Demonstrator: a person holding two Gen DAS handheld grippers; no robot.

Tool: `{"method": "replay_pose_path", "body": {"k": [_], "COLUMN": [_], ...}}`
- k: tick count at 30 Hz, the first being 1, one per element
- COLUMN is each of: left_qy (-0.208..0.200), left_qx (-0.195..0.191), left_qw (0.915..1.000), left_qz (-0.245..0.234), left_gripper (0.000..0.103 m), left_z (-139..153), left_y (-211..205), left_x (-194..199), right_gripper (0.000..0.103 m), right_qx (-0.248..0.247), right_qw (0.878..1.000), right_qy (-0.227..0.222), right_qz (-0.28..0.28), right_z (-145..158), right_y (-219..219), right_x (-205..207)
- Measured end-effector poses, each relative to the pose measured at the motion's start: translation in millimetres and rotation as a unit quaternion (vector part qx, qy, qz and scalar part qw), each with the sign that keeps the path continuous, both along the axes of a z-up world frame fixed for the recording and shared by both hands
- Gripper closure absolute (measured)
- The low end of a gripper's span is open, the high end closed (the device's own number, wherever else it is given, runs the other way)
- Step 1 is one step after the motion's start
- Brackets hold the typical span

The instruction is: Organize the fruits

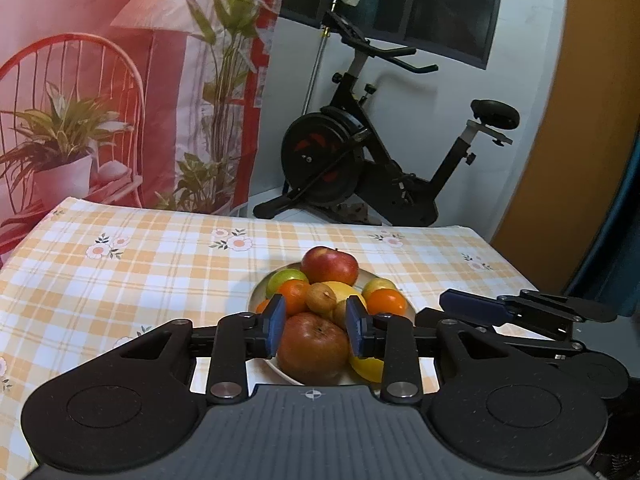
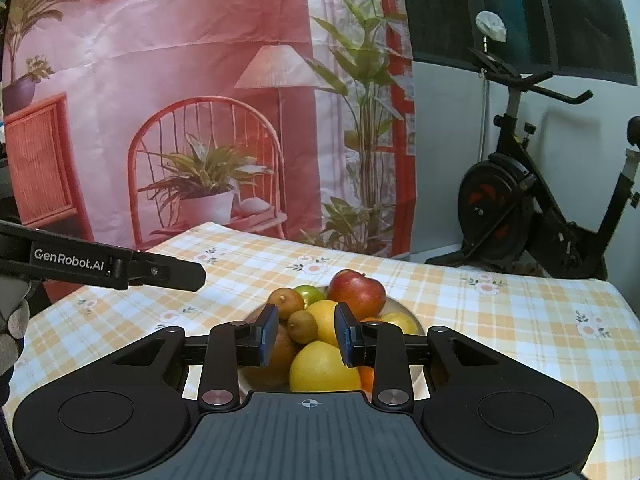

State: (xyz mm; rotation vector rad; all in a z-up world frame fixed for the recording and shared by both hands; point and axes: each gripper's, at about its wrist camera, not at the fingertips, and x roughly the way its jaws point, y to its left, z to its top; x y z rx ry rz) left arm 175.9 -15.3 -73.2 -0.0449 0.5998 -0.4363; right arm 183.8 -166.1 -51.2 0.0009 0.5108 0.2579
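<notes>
Fruits heaped on one white plate [image 1: 256, 294] mid-table, on the checked cloth [image 1: 140, 264]. Left gripper [image 1: 316, 330] and right gripper [image 2: 306, 334] both hover just short of the pile, jaws apart, holding nothing.

Stage unclear: the heap fits fruit already gathered, or fruit waiting to be sorted out.

Count, as visible: two red apples [image 1: 330, 266], two or three yellow citrus [image 2: 324, 368], about three oranges [image 1: 386, 302], two green fruits [image 1: 286, 280], one kiwi [image 2: 303, 326]. Some are hidden.

Both wrist cameras look forward, close over the same fruit plate [image 1: 256, 294].
</notes>
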Motion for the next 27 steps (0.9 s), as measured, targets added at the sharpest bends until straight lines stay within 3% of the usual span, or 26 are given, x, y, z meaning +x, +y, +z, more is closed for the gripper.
{"method": "replay_pose_path", "body": {"k": [5, 6, 9, 12, 14, 17, 27], "left_qy": [-0.014, -0.017, -0.027, -0.033, -0.041, -0.053, -0.088], "left_qx": [0.009, 0.011, 0.011, 0.011, 0.015, 0.024, 0.009], "left_qw": [0.9999, 0.9998, 0.9996, 0.9994, 0.9990, 0.9983, 0.9960], "left_qz": [-0.002, -0.002, -0.003, -0.009, -0.008, -0.004, 0.016], "left_gripper": [0.052, 0.042, 0.020, 0.010, 0.008, 0.003, 0.000], "left_z": [7, 9, 18, 26, 31, 40, 70], "left_y": [2, 3, 6, 9, 10, 11, 28], "left_x": [-12, -14, -20, -27, -32, -41, -73], "right_gripper": [0.066, 0.064, 0.047, 0.030, 0.017, 0.004, 0.000], "right_qx": [0.007, 0.009, 0.011, 0.016, 0.018, 0.025, 0.043], "right_qw": [1.000, 1.000, 0.999, 0.999, 0.998, 0.997, 0.994], "right_qy": [-0.004, -0.005, -0.011, -0.016, -0.020, -0.025, -0.036], "right_qz": [-0.017, -0.022, -0.037, -0.046, -0.056, -0.068, -0.094], "right_z": [8, 10, 18, 26, 33, 44, 77], "right_y": [1, 1, 0, -2, -3, -8, -12], "right_x": [-9, -11, -17, -25, -30, -38, -71]}}
